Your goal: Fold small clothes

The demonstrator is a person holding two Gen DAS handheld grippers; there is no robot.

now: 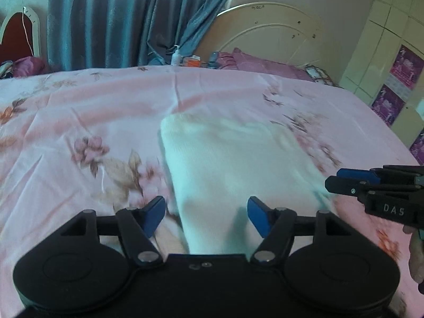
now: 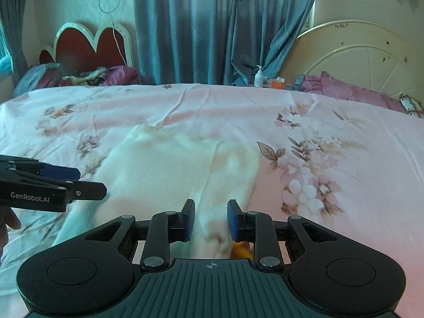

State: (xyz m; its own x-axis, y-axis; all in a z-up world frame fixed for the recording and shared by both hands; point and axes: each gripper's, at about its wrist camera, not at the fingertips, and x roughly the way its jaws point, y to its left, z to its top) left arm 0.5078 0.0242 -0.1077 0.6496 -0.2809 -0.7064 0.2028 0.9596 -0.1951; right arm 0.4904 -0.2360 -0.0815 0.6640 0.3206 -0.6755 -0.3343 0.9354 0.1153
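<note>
White garment [image 1: 238, 164] on bedsheet [image 1: 79, 111], folded

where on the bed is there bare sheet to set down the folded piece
Free: the pink sheet right of the white garment, and the stretch beyond it toward the curtain. Crowded: the far edge by the lotion bottle and purple pillow, and the near edge around both tools.

Left gripper [image 1: 206, 216]: jaws spread wide, blue pads [image 1: 154, 213] clear of the cloth between them, pointing down toward 12 o'clock. Right gripper [image 2: 209, 218]: jaws narrow, both blue pads [image 2: 233, 220] pressed on a bunch of white cloth, also angled down toward 12 o'clock. In the left wrist view the right gripper enters at 3 o'clock; fingers of the person's hand [image 1: 416, 254] wrap its handle.
</note>
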